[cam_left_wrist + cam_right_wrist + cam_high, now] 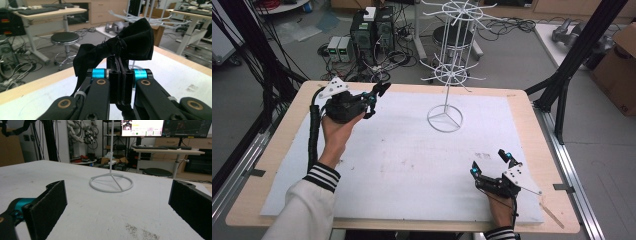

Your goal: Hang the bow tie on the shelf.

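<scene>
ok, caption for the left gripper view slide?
Left claw shut on a black bow tie, held above the white table.

left gripper (119, 65): jaws pressed together on the knot of a black bow tie (125, 42)
bow tie: wings spread above the jaws
table (180, 75): white, below
stool (65, 38): round black seat, beyond the table edge

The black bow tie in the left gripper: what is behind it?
Behind the black bow tie, which the left gripper clamps, stand a round stool, desks and white rack arms. The cloth covers part of the rack and table edge.
</scene>
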`<state>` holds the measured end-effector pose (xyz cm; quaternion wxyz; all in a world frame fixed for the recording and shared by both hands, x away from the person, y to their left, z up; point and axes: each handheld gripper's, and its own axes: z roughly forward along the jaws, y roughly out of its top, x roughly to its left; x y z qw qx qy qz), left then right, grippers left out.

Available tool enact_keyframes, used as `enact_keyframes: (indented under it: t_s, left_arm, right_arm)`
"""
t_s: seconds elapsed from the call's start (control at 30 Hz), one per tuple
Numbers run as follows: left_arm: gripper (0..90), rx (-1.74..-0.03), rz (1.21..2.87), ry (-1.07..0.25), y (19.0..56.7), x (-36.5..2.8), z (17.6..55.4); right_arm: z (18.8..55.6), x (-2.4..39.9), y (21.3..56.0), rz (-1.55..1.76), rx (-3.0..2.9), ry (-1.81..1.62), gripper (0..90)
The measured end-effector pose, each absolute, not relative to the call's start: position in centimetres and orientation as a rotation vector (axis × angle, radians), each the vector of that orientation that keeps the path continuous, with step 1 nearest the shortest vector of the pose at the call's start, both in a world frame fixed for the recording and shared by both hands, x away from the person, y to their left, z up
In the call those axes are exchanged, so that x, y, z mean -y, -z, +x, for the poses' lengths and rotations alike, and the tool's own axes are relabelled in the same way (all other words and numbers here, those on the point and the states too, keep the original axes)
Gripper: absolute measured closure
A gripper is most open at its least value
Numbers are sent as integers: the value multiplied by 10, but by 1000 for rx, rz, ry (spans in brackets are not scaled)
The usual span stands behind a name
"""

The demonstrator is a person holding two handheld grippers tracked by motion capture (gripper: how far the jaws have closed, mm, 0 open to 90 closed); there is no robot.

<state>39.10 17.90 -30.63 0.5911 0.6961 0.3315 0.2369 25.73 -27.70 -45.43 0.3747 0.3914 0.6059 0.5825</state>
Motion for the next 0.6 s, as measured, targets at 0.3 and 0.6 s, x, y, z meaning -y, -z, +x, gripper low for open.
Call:
enact_keyframes:
  t_s: [0.3, 0.6]
  left_arm:
    - [879, -734, 1594, -501, 298, -155, 412]
    - [879, -715, 1586, -504, 278, -130, 425]
  right_arm:
    - [257, 278, 454, 1004, -1543, -1491, 7]
    - [257, 278, 454, 1002, -1546, -1494, 7]
